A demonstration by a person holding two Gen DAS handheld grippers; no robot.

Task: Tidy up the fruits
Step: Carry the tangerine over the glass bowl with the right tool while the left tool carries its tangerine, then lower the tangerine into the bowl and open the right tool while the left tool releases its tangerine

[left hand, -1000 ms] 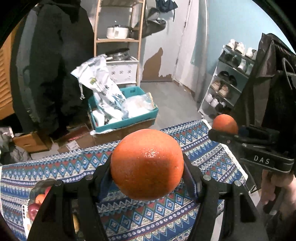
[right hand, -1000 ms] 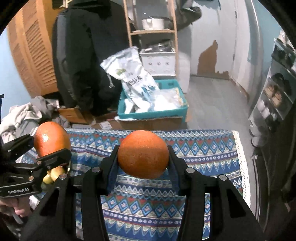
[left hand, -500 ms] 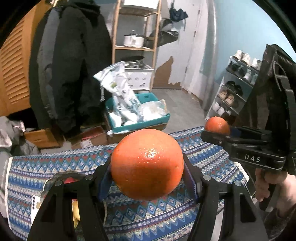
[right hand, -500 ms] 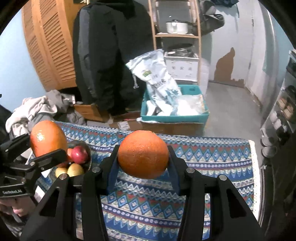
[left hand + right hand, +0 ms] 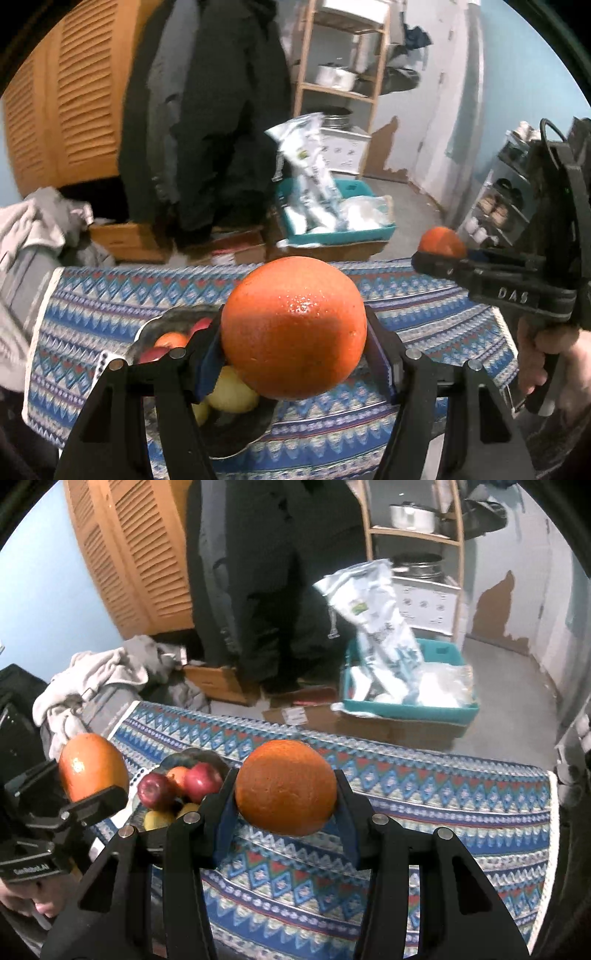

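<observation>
Oranges [image 5: 293, 328] clamped, bowl [image 5: 192, 757] near cloth edge [image 5: 125, 716]

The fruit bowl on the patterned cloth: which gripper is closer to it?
Left. The left gripper holds its orange right above the bowl; the right gripper holds its orange to the bowl's right, over bare cloth.
</observation>
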